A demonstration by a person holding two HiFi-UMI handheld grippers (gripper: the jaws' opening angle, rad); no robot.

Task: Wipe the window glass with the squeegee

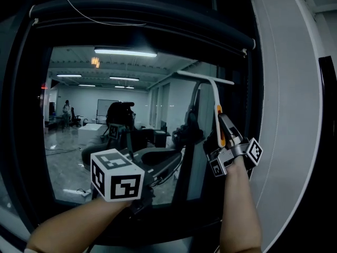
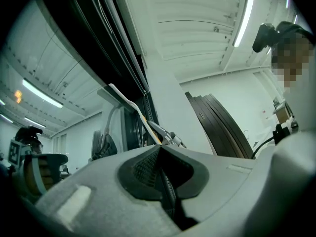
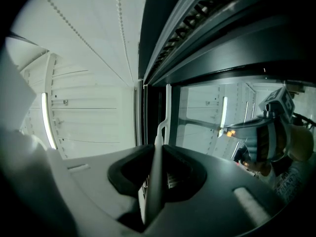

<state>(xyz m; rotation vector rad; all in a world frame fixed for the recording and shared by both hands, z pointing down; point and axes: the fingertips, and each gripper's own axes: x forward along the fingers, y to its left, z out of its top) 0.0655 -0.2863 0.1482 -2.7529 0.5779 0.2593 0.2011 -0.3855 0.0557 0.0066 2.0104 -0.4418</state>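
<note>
In the head view, the squeegee's white blade [image 1: 205, 77] lies across the upper right of the window glass [image 1: 105, 120], and its handle [image 1: 216, 101] runs down into my right gripper [image 1: 224, 133]. My right gripper [image 3: 157, 149] is shut on the handle [image 3: 154, 181], and the blade [image 3: 168, 110] rests against the pane. My left gripper [image 1: 167, 165], behind its marker cube [image 1: 116, 174], is held low in front of the glass. The left gripper [image 2: 159, 149] is shut with nothing between its jaws. In the left gripper view the squeegee [image 2: 129, 102] stands above and ahead of it.
A dark window frame [image 1: 21, 115] surrounds the pane. A rolled blind [image 1: 142, 20] with a thin cord [image 1: 100, 19] hangs across the top. A white wall [image 1: 295, 115] borders the window on the right. The glass reflects the lit room and my grippers.
</note>
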